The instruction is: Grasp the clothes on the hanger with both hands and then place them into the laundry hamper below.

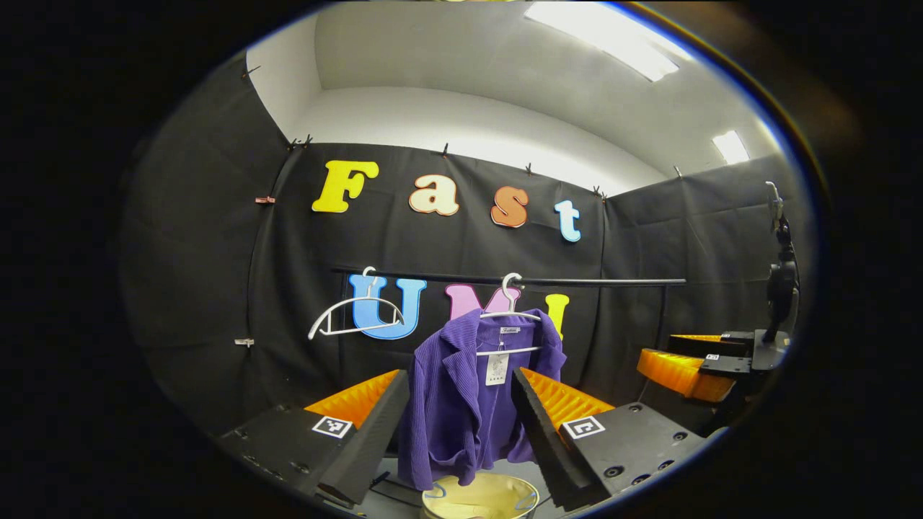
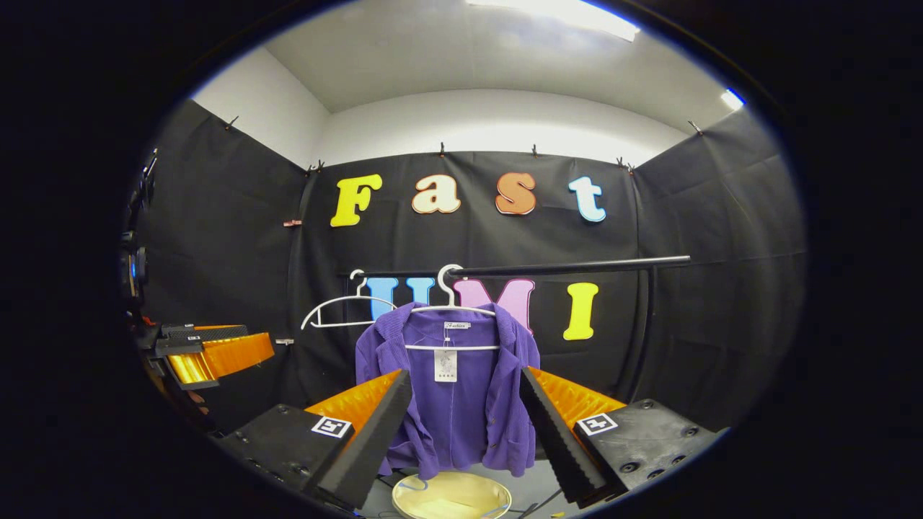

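One laundry hamper (image 2: 451, 497) sits on the floor, directly under the purple jacket (image 2: 451, 389) on its white hanger (image 2: 451, 306) on the rail (image 2: 562, 268). Both claws, left gripper (image 1: 461, 404) and right gripper (image 2: 465, 404), are spread wide, holding nothing, well short of the jacket.

The purple jacket (image 2: 451, 393) is ribbed, matt cloth on a smooth white plastic hanger (image 2: 451, 306) with a paper tag (image 2: 445, 365).
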Demonstrator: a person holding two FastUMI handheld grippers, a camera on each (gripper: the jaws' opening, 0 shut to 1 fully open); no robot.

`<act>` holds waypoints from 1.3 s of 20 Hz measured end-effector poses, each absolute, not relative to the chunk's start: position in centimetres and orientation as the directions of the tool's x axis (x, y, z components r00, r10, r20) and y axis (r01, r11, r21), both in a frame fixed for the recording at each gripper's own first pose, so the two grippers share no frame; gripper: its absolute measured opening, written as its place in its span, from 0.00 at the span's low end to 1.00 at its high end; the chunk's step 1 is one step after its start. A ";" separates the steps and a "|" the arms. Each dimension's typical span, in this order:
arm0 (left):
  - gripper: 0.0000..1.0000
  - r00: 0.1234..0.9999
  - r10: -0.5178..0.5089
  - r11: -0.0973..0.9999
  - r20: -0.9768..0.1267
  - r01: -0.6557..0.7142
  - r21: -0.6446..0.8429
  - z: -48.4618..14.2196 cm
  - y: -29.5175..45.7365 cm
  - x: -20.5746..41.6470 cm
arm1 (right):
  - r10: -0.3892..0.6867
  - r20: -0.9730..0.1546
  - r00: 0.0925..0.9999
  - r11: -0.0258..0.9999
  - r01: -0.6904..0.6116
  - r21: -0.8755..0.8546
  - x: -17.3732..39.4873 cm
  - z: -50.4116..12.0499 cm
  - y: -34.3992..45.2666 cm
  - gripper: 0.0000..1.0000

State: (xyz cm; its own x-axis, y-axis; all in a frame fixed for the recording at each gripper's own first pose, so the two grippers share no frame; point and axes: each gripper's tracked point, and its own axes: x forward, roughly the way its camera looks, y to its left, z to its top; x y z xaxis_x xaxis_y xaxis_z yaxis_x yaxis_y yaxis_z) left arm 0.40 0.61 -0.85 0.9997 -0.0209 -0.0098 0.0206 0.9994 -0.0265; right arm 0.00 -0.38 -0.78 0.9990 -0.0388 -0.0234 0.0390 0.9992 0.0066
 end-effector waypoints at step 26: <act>0.90 0.976 -0.201 0.978 -0.084 0.194 -0.081 -4.6 2.4 1.2 | -0.205 -0.084 0.975 0.979 0.206 -0.004 -0.5 -3.8 1.6 0.98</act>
